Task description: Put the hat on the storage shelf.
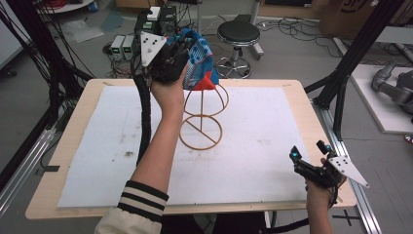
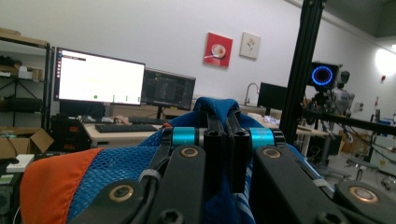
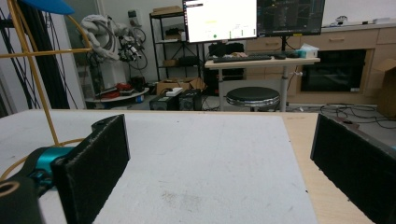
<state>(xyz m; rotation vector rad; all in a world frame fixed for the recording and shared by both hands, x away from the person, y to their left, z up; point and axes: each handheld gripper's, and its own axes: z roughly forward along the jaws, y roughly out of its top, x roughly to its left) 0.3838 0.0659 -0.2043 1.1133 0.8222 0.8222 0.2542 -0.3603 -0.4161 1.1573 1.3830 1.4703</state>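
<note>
Up above the far middle of the tabletop [image 1: 272, 92], the left tool [image 1: 179, 51] is raised in the person's hand, its jaws pressed together on a fold of a blue mesh cloth [image 1: 199, 66] with an orange patch and white markings. The left gripper view shows the two black jaws closed tight with the blue fabric pinched between them and the orange part spreading to the lower left. The cloth hangs at the top of a yellow wire stand [image 1: 202, 119], whose round base ring rests on the white mat [image 1: 253, 146] that covers the tabletop. Whether the cloth touches the stand's top cannot be told.

The right tool [image 1: 308, 155] sits low near the front right corner of the mat, its jaws spread wide and holding nothing. A black stool [image 1: 238, 35] stands on the floor beyond the tabletop.
</note>
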